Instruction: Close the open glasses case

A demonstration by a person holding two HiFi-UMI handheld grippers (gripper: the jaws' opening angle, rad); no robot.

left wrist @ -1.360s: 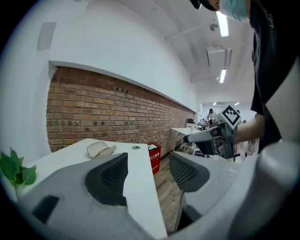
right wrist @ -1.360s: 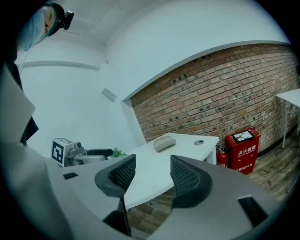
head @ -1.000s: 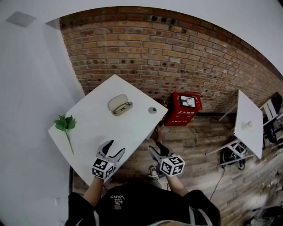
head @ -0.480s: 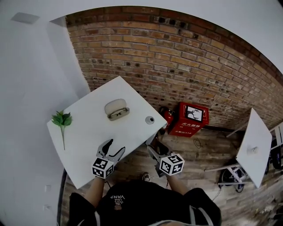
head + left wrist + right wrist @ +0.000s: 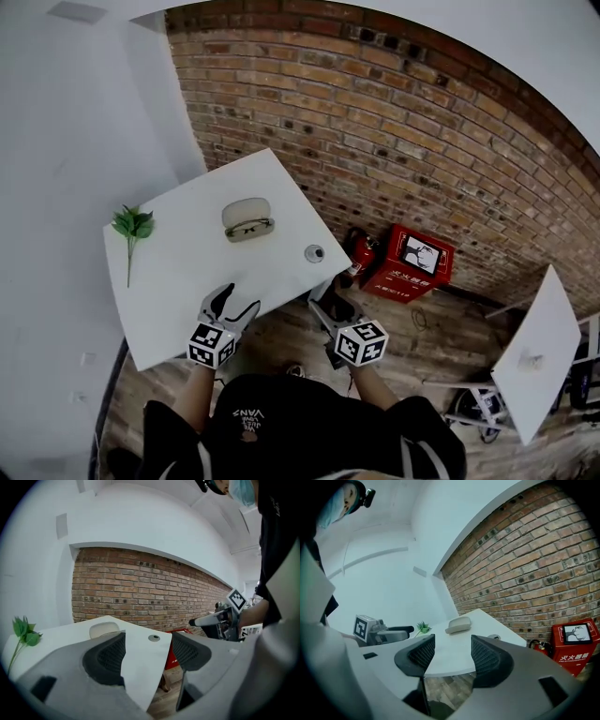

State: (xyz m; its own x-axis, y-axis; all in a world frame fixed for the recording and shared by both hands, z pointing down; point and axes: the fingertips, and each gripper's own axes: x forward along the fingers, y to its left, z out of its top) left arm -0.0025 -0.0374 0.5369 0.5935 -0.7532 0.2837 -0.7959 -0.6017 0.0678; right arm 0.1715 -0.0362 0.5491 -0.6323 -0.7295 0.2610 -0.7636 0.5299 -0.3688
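Right of the glasses case (image 5: 248, 218), a red box (image 5: 410, 267) bears Chinese characters.

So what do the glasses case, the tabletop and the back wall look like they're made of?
The glasses case: beige, matte shell, likely hard plastic or leatherette; too small to tell which. The tabletop: smooth white slab, no grain showing, probably laminate or painted board. The back wall: bare red-brown brick with pale mortar joints, rough finish.

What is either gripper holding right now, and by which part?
Nothing. The left gripper and right gripper are both open and empty; the glasses case lies apart on the table.
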